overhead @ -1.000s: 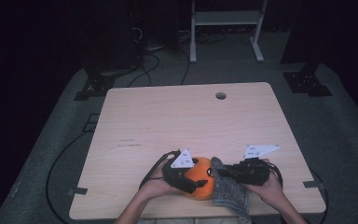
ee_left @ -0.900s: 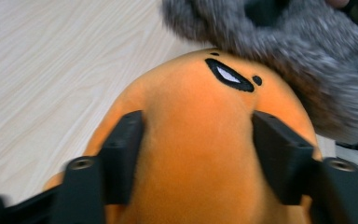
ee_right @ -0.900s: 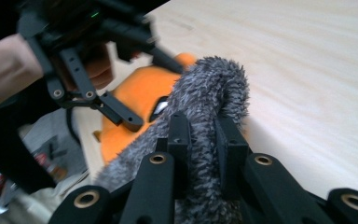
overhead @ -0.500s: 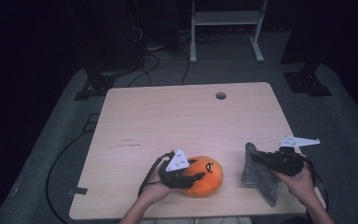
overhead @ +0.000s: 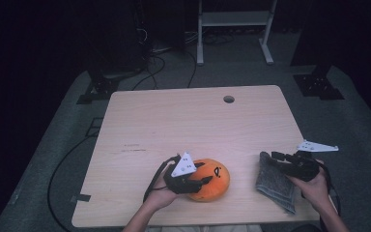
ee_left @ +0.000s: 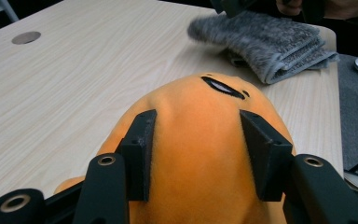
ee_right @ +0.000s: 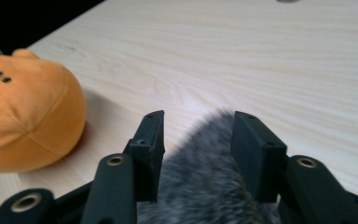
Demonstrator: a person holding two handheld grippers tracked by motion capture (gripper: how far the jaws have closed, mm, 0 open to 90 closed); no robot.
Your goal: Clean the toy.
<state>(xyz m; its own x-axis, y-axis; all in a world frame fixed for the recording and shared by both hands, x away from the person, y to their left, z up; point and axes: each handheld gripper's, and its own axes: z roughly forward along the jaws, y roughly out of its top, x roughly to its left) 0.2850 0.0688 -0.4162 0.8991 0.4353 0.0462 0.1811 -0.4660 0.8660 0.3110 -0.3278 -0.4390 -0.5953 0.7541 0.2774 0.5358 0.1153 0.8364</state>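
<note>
Clamping the orange plush toy [overhead: 212, 180] near the surface's [overhead: 183, 121] front edge, the left hand-held gripper [overhead: 199, 183] pins it. The right hand-held gripper [overhead: 276, 157], jaws just opened, straddles the folded grey towel [overhead: 274, 182] lying well right of the toy, long axis front-to-back.

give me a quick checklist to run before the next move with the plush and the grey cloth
1. Left gripper clamped on the orange plush: ok, both pads press into its sides.
2. Plush resting on the table, not hanging off: ok.
3. Right gripper let go of the grey cloth: cannot tell; its jaws have just been opening, the cloth lies between them, contact with the pads is blurred.
4. Cloth fully on the table: cannot tell, its near corner lies close to the table's front edge.
5. Gap between plush and cloth: ok, they lie apart with bare wood between.
</note>
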